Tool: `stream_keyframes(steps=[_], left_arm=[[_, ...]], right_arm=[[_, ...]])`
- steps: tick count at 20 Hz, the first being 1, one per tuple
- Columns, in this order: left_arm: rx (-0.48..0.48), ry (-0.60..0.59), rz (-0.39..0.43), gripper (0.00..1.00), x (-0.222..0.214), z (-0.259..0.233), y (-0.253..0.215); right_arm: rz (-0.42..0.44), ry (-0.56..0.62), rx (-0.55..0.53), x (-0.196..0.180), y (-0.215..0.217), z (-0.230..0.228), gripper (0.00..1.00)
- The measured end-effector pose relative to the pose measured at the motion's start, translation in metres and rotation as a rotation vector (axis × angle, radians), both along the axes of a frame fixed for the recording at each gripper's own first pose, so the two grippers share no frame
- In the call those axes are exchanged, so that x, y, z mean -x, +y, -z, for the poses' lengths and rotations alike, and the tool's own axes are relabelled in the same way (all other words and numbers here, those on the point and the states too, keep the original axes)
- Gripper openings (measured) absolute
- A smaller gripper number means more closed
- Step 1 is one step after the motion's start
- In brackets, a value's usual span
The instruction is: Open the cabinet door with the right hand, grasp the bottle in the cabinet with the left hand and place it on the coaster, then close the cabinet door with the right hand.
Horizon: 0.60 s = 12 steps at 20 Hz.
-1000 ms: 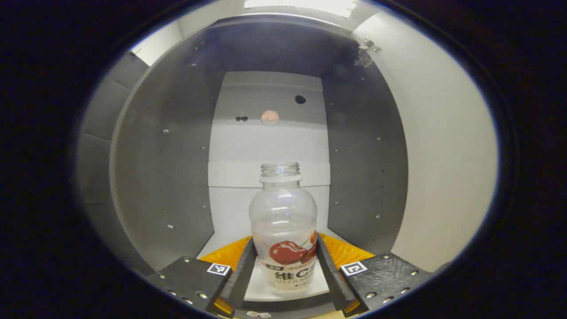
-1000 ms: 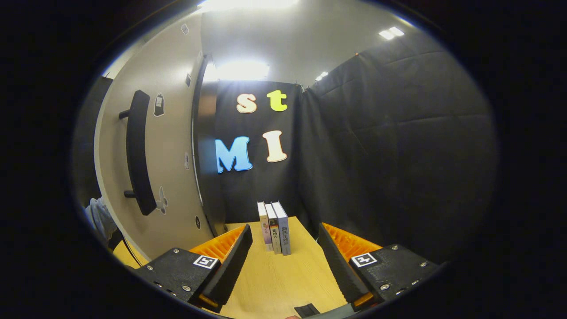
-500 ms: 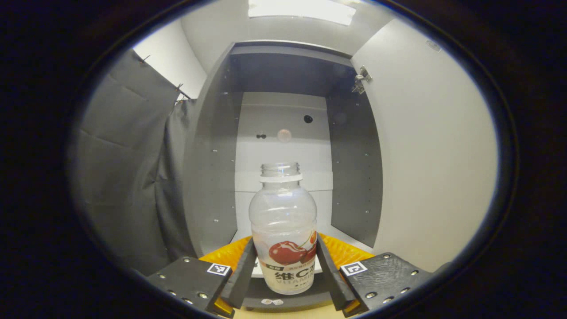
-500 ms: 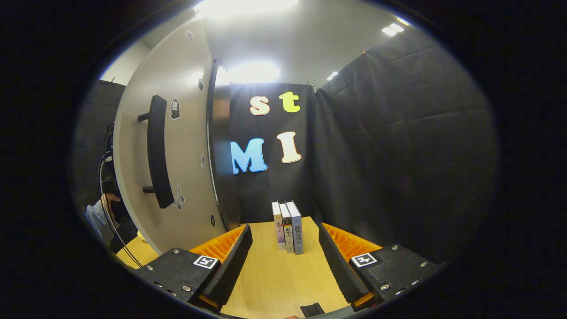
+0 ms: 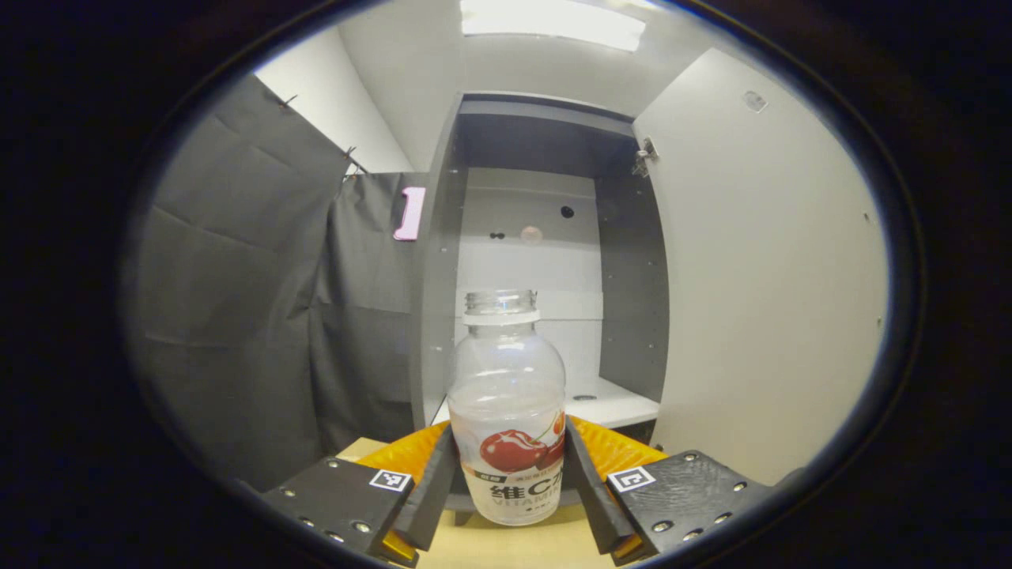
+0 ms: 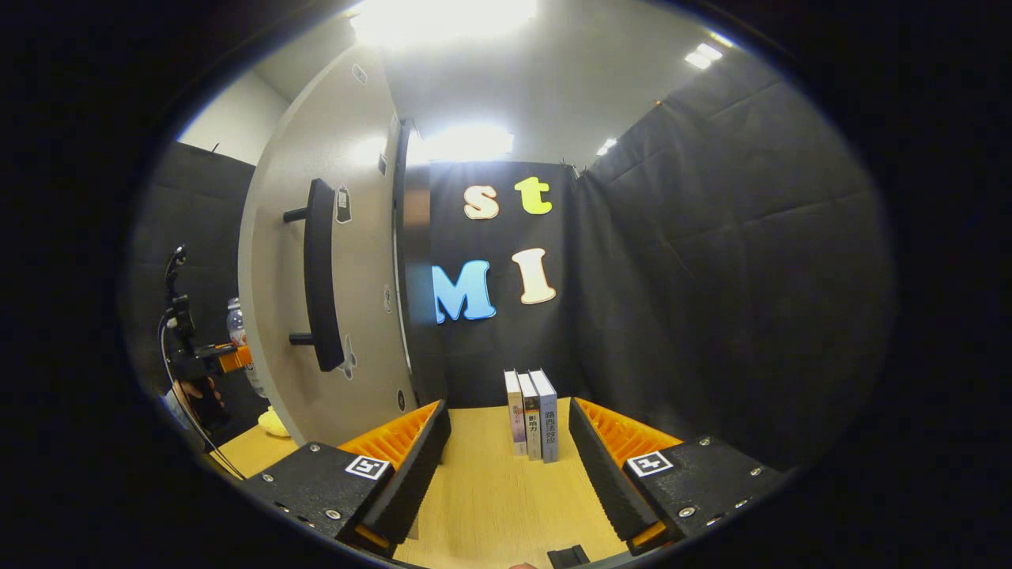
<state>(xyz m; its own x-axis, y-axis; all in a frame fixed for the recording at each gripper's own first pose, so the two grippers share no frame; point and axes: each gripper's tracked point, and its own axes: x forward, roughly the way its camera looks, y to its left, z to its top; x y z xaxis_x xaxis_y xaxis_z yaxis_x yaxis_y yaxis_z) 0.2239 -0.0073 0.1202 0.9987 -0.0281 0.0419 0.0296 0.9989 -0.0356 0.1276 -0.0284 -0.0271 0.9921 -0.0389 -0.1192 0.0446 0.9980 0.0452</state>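
Observation:
In the left gripper view, a clear capless bottle with a cherry label stands upright between my left gripper's fingers, which press on its lower body. It hangs in front of the grey cabinet, out over the wooden table edge. The cabinet's white shelf lies behind it. The cabinet door stands open at the right. In the right gripper view, my right gripper is open above the table with nothing in it. The door's outer face with its dark bar handle is to the left. The bottle and the left gripper show small at far left.
Three books stand upright on the wooden table ahead of my right gripper. A yellow object lies on the table by the foot of the door. Black cloth walls close the booth on the left and behind.
My left gripper has drawn back out of the cabinet with the bottle in it; the cabinet now looks farther off. The right gripper has shifted so the door sits farther from it.

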Motion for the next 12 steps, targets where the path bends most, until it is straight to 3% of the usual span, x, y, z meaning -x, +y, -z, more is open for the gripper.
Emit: stream_keyframes(steps=[1,2,4,12], left_arm=[[0.005,0.01,-0.003,0.71,0.0001,0.0001,0.0012],[0.009,0.018,-0.01,0.79,-0.0002,-0.0012,0.0042],[0.014,0.025,-0.023,0.75,-0.0026,-0.0024,0.0072],[0.074,0.059,-0.048,0.75,0.0,-0.0024,0.0056]], right_arm=[[0.001,0.001,-0.006,0.0015,0.0013,0.0003,0.93],[0.003,0.0,-0.014,0.002,0.0013,0.0002,0.91],[0.009,-0.001,-0.029,0.0028,0.0011,0.001,0.91],[0.007,0.026,-0.032,0.0051,0.0057,0.0091,0.93]])
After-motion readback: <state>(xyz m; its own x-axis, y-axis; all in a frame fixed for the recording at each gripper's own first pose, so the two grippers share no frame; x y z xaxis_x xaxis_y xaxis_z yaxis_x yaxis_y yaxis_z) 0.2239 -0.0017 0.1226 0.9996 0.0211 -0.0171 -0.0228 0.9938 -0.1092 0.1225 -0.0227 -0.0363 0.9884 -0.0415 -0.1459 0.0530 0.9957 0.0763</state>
